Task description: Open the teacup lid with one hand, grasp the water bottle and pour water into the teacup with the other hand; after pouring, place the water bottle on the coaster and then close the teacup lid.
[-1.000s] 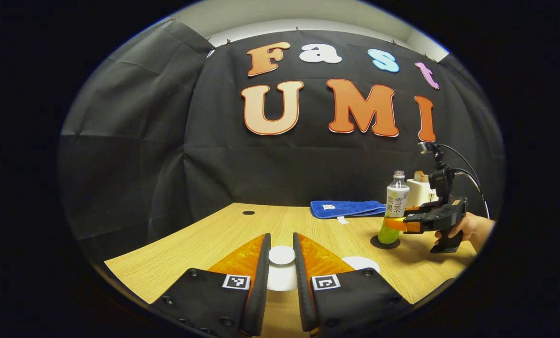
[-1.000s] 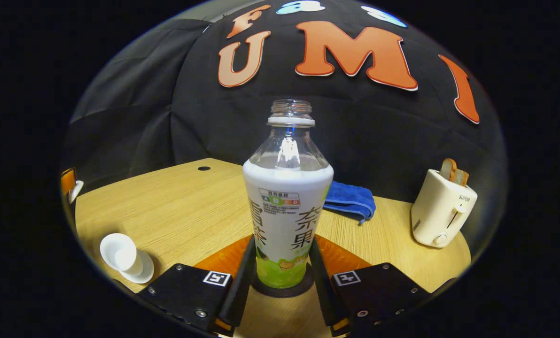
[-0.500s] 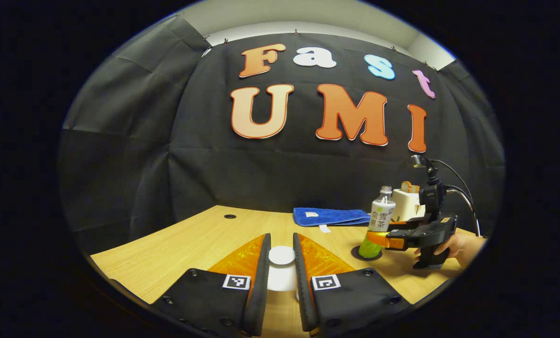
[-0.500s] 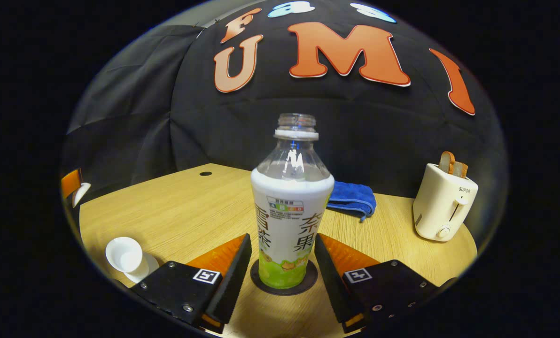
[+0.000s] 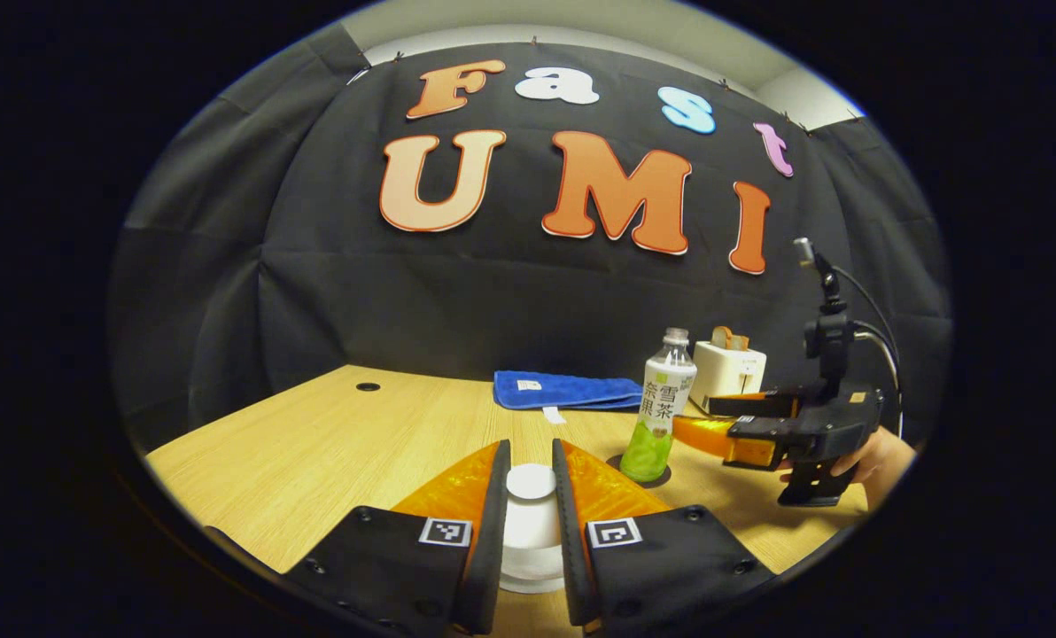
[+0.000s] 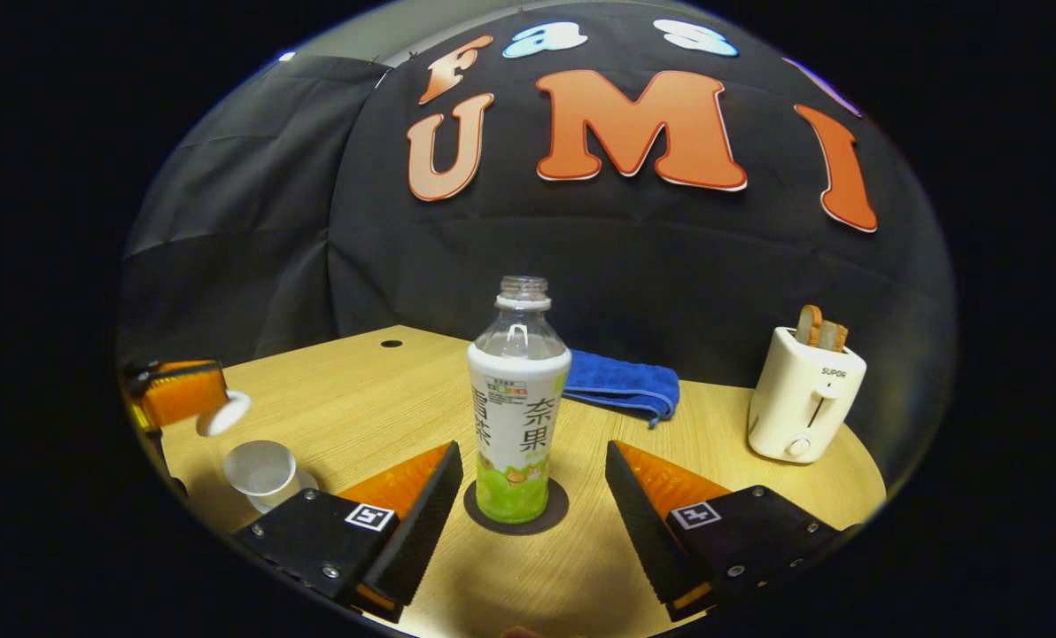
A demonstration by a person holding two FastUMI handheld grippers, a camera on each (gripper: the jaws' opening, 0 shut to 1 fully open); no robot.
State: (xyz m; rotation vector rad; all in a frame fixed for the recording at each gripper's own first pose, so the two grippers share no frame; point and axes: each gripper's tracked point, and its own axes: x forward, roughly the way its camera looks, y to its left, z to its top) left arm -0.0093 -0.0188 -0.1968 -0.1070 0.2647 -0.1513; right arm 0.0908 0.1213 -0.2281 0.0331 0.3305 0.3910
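The labelled water bottle (image 6: 517, 416) stands uncapped and upright on the dark round coaster (image 6: 550, 521). My right gripper (image 6: 532, 454) is open, its fingers spread on either side of the bottle and drawn back from it without touching. In the left gripper view the bottle (image 5: 665, 406) stands mid-right, with the right gripper (image 5: 714, 421) and the hand (image 5: 882, 452) holding it beside it. My left gripper (image 5: 531, 461) is shut on the white teacup lid (image 5: 531, 483). The open white teacup (image 6: 262, 465) sits far left, and the left gripper (image 6: 213, 409) holds the lid (image 6: 224, 413) just above it.
A white toaster (image 6: 803, 394) with bread slices stands at the right on the wooden table (image 6: 360, 390). A folded blue towel (image 6: 621, 385) lies behind the bottle near the black wall. A small dark hole (image 5: 368, 386) marks the table's far left.
My right gripper has opened off the bottle and pulled back, leaving it on the coaster. My left gripper has carried the lid sideways to above the teacup.
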